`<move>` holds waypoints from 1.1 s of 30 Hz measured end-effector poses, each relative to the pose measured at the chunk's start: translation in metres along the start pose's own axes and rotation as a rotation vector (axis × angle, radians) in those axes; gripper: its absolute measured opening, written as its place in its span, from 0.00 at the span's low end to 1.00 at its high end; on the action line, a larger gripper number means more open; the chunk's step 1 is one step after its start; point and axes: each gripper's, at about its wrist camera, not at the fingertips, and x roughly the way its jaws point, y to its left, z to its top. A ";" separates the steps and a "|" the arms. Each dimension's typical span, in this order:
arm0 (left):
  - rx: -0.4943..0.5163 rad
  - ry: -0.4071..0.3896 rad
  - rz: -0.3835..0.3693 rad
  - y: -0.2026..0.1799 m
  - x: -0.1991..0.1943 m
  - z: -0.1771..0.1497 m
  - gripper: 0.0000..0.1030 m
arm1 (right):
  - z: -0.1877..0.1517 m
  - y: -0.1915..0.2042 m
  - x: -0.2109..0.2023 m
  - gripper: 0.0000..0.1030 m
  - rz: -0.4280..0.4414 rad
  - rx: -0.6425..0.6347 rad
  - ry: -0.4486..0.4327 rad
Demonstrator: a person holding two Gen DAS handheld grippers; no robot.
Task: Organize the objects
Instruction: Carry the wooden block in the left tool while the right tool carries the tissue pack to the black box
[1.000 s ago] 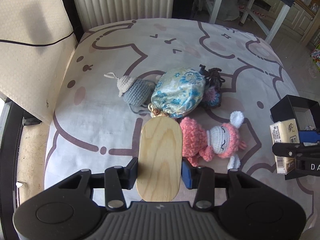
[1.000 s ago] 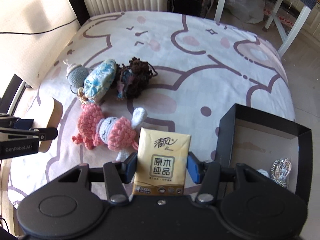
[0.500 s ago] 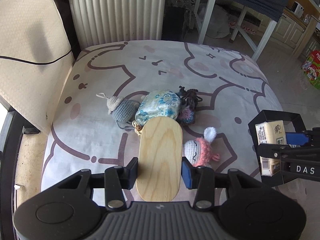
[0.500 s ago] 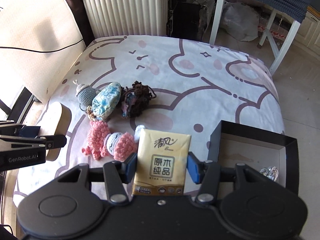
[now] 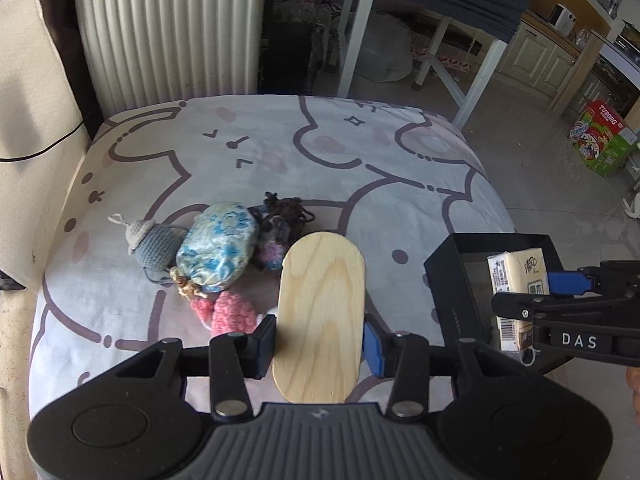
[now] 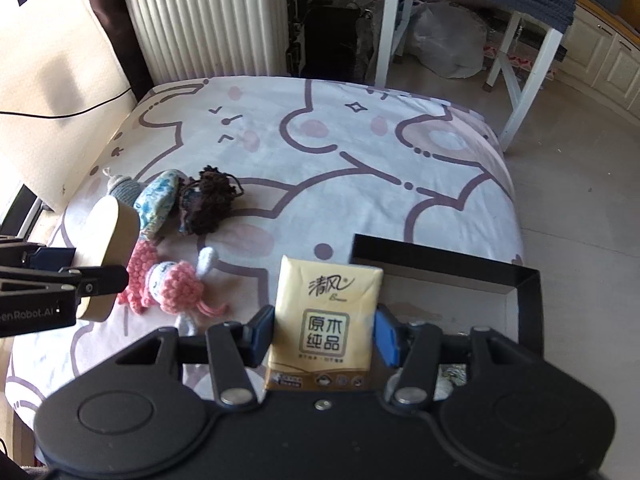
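Note:
My left gripper (image 5: 318,350) is shut on an oval wooden board (image 5: 322,312), held above the bedspread (image 5: 280,160). My right gripper (image 6: 325,334) is shut on a yellow tissue pack (image 6: 326,320), hanging by the left wall of the black box (image 6: 520,280). In the left wrist view the tissue pack (image 5: 516,276) hangs over the box (image 5: 448,276). On the spread lie a blue floral pouch (image 5: 218,252), a grey crochet toy (image 5: 150,242), a dark yarn doll (image 6: 208,200) and a pink crochet doll (image 6: 172,284).
A white radiator (image 5: 172,32) stands behind the bed, a cream cushion (image 6: 48,80) at the left. White table legs (image 6: 520,76) stand on the floor to the right. Something shiny (image 6: 452,374) lies in the box. A colourful carton (image 5: 600,136) sits far right.
Both grippers have risen and pulled back with their loads, so the bed and toys look smaller and farther. The pink doll is now partly hidden behind the board in the left wrist view.

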 end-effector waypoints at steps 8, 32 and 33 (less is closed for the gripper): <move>0.029 0.006 -0.069 -0.045 0.018 0.007 0.44 | -0.006 -0.057 0.013 0.52 -0.087 0.057 0.023; 0.033 0.086 -0.181 -0.119 0.058 0.008 0.42 | 0.008 -0.084 0.056 0.67 -0.086 0.133 0.032; 0.036 0.088 -0.185 -0.122 0.059 0.008 0.42 | 0.007 -0.086 0.055 0.67 -0.093 0.130 0.033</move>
